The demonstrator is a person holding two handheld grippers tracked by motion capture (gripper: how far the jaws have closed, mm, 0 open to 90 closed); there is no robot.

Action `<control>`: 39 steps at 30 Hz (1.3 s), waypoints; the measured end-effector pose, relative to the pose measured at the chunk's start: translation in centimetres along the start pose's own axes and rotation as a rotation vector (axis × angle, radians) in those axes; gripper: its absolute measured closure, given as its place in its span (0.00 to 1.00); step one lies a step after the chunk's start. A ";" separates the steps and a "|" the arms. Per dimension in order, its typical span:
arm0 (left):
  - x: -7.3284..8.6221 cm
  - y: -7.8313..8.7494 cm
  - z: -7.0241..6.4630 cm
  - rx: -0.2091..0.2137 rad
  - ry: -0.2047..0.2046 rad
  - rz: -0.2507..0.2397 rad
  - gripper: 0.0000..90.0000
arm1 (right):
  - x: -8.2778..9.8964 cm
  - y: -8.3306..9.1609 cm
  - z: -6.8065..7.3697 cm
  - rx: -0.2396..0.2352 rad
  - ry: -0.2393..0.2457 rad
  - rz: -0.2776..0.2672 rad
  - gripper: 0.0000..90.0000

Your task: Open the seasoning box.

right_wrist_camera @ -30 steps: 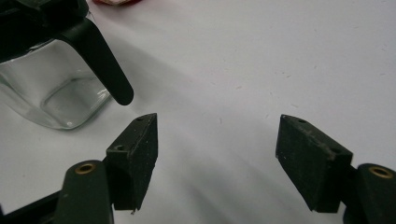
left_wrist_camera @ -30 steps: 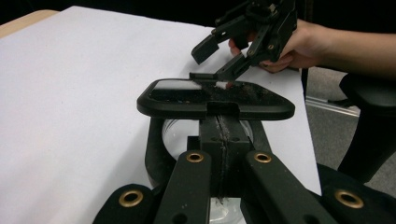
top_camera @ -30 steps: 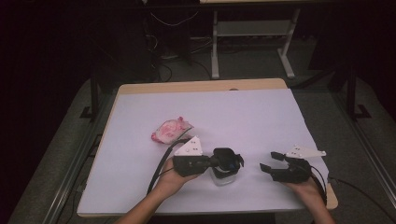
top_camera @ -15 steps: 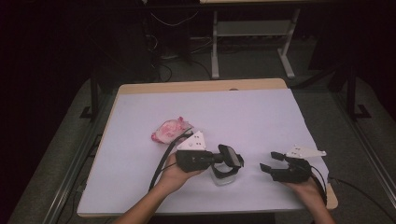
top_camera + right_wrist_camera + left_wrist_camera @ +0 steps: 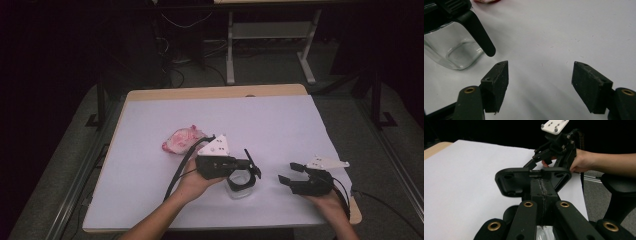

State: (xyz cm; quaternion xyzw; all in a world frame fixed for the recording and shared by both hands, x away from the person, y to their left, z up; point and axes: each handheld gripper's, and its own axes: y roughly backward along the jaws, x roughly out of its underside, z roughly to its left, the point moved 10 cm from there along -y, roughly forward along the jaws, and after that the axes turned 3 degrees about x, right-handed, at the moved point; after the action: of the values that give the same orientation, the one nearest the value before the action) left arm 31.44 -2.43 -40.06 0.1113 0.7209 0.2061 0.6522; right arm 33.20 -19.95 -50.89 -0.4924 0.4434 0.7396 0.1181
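Apparently the work in hand is the small glass jar (image 5: 240, 186), which stands close to the front edge of the table (image 5: 260, 117), a little right of the middle of that edge. The left gripper (image 5: 252, 167) lies across the mouth of the jar, and its jaws are pressed fully together. In the left gripper view only a little glass shows below the jaws, so I cannot tell whether they pinch the rim or only rest over it. I think the hand comes from above because the rim is the only thin part that such jaws can take.

The right gripper (image 5: 286, 172) waits near the front right corner, apart from the jar, with its jaws wide apart and nothing between them. It points toward the jar (image 5: 456, 50), probably so that it can steady or receive it.

A crumpled pink thing (image 5: 181, 140) lies toward the left side, well clear of both grippers, so it does not disturb the jar.
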 end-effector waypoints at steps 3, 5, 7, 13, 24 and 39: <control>-0.4 -0.3 -0.1 0.006 -0.009 -0.004 1.00 | 0.0 0.0 0.0 -0.002 -0.002 -0.001 0.33; -0.6 -0.4 -0.2 0.013 -0.008 -0.002 1.00 | 0.0 0.0 0.0 -0.001 -0.001 -0.002 0.33; -0.8 -0.7 -0.2 0.015 -0.014 0.000 1.00 | 0.0 0.0 0.0 -0.001 0.000 -0.003 0.33; -1.1 -1.3 -0.2 0.021 -0.022 0.005 1.00 | 0.0 0.0 0.0 -0.002 0.002 -0.004 0.33; -1.5 -2.5 0.0 0.034 -0.028 0.012 1.00 | 0.0 0.0 0.1 -0.003 0.002 -0.005 0.33; -1.6 -3.7 0.0 0.046 -0.027 0.021 1.00 | 0.0 0.0 0.1 -0.004 0.004 -0.002 0.33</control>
State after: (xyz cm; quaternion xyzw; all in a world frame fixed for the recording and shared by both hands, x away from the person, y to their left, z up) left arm 32.07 -6.43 -40.28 0.1367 0.7153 0.1948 0.6570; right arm 33.11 -19.85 -50.85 -0.4948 0.4415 0.7393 0.1170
